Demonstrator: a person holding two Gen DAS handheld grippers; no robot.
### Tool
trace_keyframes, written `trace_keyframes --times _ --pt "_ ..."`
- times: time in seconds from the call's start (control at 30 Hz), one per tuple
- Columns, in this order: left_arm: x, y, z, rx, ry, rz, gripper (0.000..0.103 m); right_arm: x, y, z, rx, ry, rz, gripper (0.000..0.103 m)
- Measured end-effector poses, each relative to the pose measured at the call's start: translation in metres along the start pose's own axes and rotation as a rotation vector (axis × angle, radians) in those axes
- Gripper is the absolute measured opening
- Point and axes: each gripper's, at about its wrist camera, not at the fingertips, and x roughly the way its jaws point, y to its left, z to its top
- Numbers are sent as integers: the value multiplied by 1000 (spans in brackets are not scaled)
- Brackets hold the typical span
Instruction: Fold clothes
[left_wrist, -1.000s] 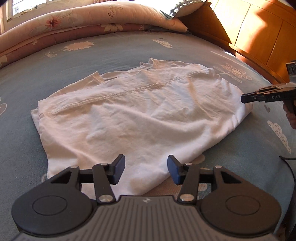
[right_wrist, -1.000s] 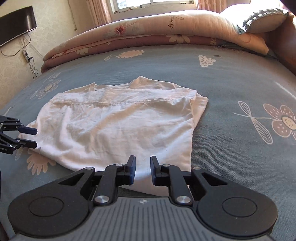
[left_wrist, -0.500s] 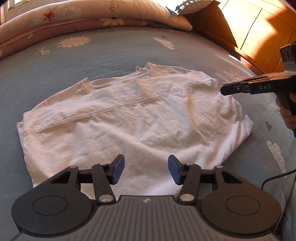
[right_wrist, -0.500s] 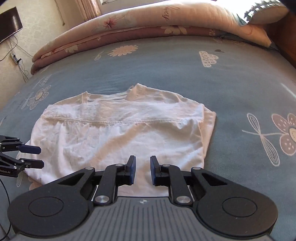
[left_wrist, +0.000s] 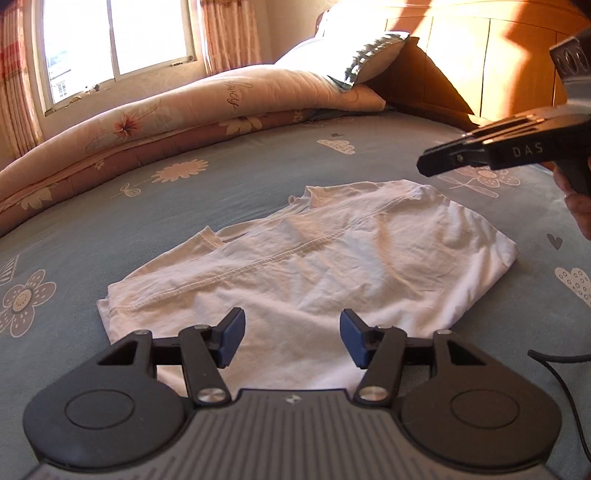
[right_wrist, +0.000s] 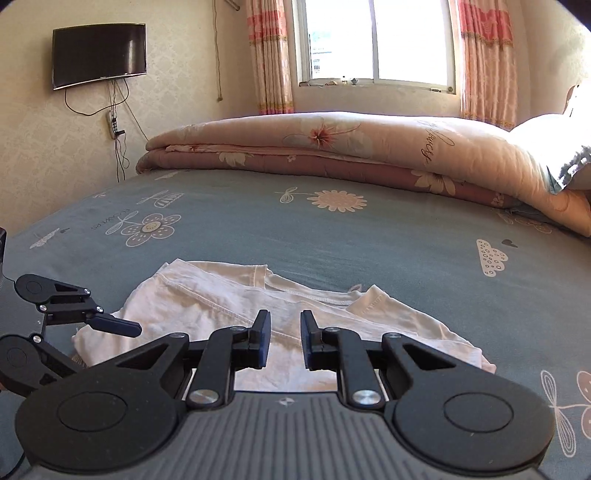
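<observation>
A white shirt is found lying folded on the blue-grey flowered sheet of the bed, near the front of the mattress; a stitched hem is seen running across its upper layer, and the cloth is creased but flat. Its collar end is turned toward the far side of the bed. The left gripper is held above the near edge of the shirt, its jaws opening, with nothing between the blue pads and no contact with the cloth. The right gripper is held over the shirt's other end, its jaws set a narrow way apart and empty; the fabric is seen below them, not clamped. In the left wrist view the right gripper is seen from the side at the upper right, held clear of the shirt, with part of a hand on its handle. A black cable lies on the sheet at the right. A rolled pink floral quilt and a pillow are noted along the far side, a wooden headboard beyond. A window with curtains and a wall-mounted television are recorded.
</observation>
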Motion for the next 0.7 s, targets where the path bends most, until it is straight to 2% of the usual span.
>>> trace_keyframes --times 0.07,0.1,0.2,0.33,0.43,0.53,0.6,0.7 --pt "-24 1 -9 -97 13 3 59 -33 -1 -20 41 -10 -36 21" --pt "-35 2 -14 -144 26 1 63 -49 -2 -31 66 -6 -42 26" --pt "-56 0 -20 -222 132 -26 64 -95 3 -61 100 27 -100 30" --pt "-93 -10 -25 -319 130 -51 64 -149 22 -76 86 -4 -106 30" --pt "-109 -21 -22 -333 145 -78 64 -183 37 -79 64 -34 -83 30" --pt "-118 -27 -18 -324 153 -45 64 -202 45 -71 46 -60 -79 30" --pt "-123 -30 -19 -318 142 -45 74 -212 48 -64 47 -78 -74 30" --pt "-119 -21 -9 -304 108 -46 82 -213 52 -48 17 -86 -88 30"
